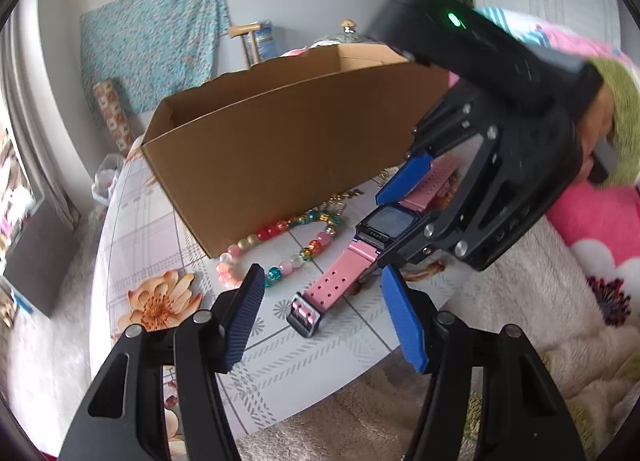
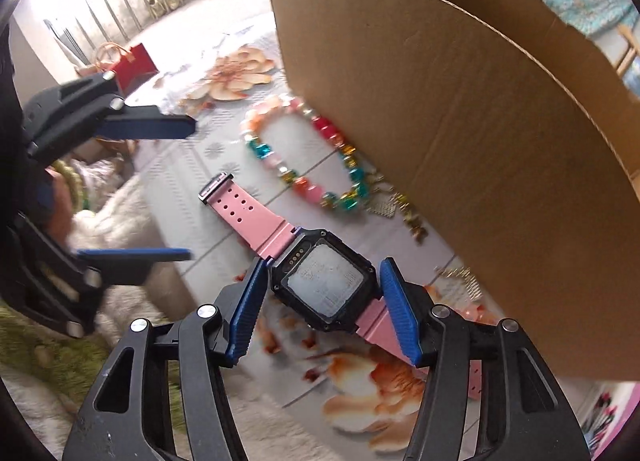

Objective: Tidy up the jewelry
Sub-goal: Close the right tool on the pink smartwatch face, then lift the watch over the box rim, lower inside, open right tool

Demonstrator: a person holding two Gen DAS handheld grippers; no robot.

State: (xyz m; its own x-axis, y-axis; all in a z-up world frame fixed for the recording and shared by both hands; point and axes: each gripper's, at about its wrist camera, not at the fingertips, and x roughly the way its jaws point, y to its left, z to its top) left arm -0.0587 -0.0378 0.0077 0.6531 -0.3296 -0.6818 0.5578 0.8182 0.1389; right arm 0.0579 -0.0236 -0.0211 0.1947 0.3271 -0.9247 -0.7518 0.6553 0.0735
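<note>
So: box (image 1: 280, 133) at 12 o'clock looks empty as far as visible, nothing sorted yet. Worktop (image 1: 132, 221) holds the rest. Watch (image 2: 324, 281) sits mid-worktop betw. right tongs (image 2: 322, 309), pads about touching its case, grip unconfirmed. Left tongs (image 1: 324, 317) half open, empty, straddling the strap end. Bracelet (image 1: 280, 249), gold bits by box wall remain.

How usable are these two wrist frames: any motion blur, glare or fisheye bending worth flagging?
Left wrist view: the right gripper and its handle are motion-smeared, the watch and bead bracelet fairly sharp; the cardboard box bows from fisheye distortion. Right wrist view: the left gripper is blurred, the window at top left blown out, the watch face pale with reflected light.
</note>
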